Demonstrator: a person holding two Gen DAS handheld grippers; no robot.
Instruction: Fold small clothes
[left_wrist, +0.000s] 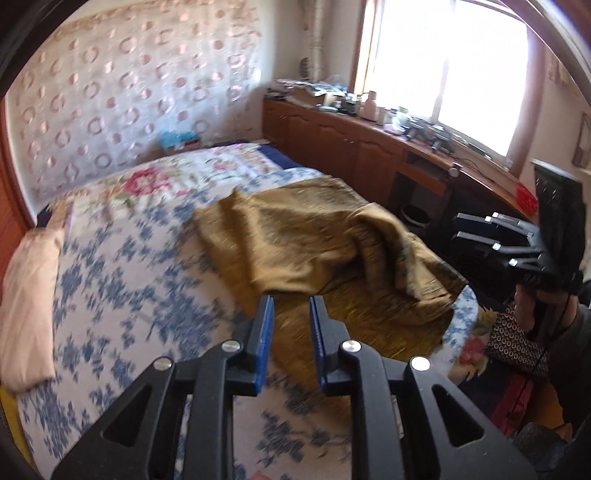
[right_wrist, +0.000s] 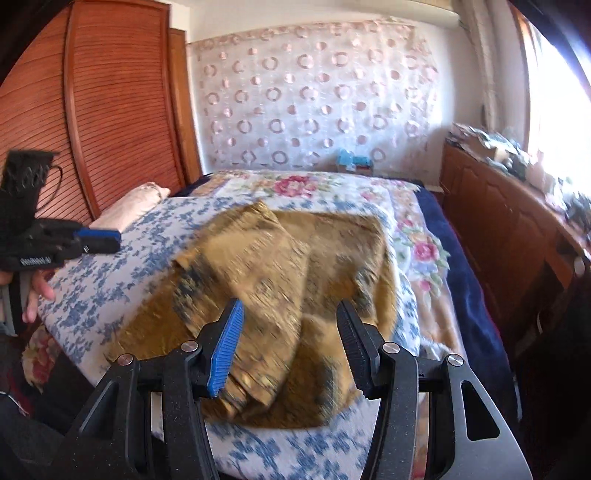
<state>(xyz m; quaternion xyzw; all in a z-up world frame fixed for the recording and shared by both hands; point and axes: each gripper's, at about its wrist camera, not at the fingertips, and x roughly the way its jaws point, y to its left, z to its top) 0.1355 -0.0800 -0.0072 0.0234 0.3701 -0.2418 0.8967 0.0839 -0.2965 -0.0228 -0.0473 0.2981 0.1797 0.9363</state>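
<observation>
Mustard garment (right_wrist: 295, 295) lies rumpled near the bed's (left_wrist: 110, 258) front edge. Left gripper (left_wrist: 291, 314) slightly apart, right gripper (right_wrist: 290, 332) wide apart, both empty. Risk: grabbing bunched layers gives a crooked fold.

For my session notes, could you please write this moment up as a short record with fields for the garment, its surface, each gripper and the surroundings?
garment: mustard-brown garment, rumpled, partly folded over itself
surface: bed with blue-flowered cover; garment lies near its front edge
left gripper: narrow gap between the jaws, nothing between them, above the garment's near edge
right gripper: jaws wide apart, over the garment, not gripping it
surroundings: cream pillow at the bed's left edge; wooden cabinet below the window
fold status: not neatly folded yet
</observation>
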